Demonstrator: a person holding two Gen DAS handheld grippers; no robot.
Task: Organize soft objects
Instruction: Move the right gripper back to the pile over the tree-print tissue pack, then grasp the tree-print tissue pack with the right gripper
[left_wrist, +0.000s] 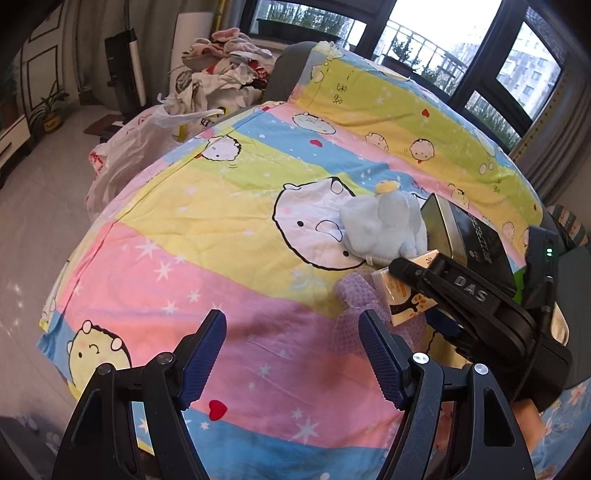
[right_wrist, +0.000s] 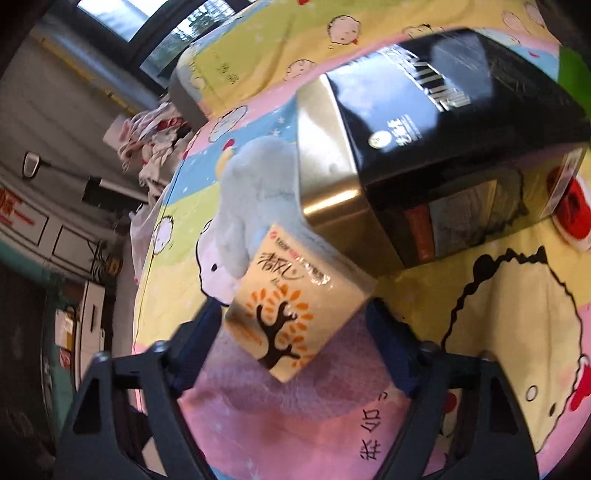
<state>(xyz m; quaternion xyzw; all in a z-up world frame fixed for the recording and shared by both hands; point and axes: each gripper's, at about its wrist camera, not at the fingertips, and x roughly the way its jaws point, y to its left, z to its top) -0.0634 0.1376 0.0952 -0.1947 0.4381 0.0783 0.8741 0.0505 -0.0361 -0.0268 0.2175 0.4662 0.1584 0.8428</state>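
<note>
On the cartoon-print bedsheet (left_wrist: 229, 273) a light blue plush toy (left_wrist: 380, 229) leans against a black and gold tin box (left_wrist: 465, 236). In front of them a cream tissue pack (right_wrist: 291, 295) with a tree print lies on a purple mesh cloth (right_wrist: 295, 406). My right gripper (right_wrist: 295, 314) has the pack between its fingers, and both fingertips meet its corners. The left wrist view shows that gripper (left_wrist: 413, 291) reaching in from the right over the pack (left_wrist: 402, 295). My left gripper (left_wrist: 291, 354) hangs open above the pink stripe, left of the purple cloth (left_wrist: 351, 295), with nothing between its fingers.
A heap of clothes (left_wrist: 229, 62) sits at the far end of the bed, with a white plastic bag (left_wrist: 147, 147) beside it. The bed's edge drops to a tiled floor (left_wrist: 37, 221) on the left. Windows (left_wrist: 424, 44) run behind the bed. A red item (right_wrist: 572, 199) lies by the tin (right_wrist: 424, 122).
</note>
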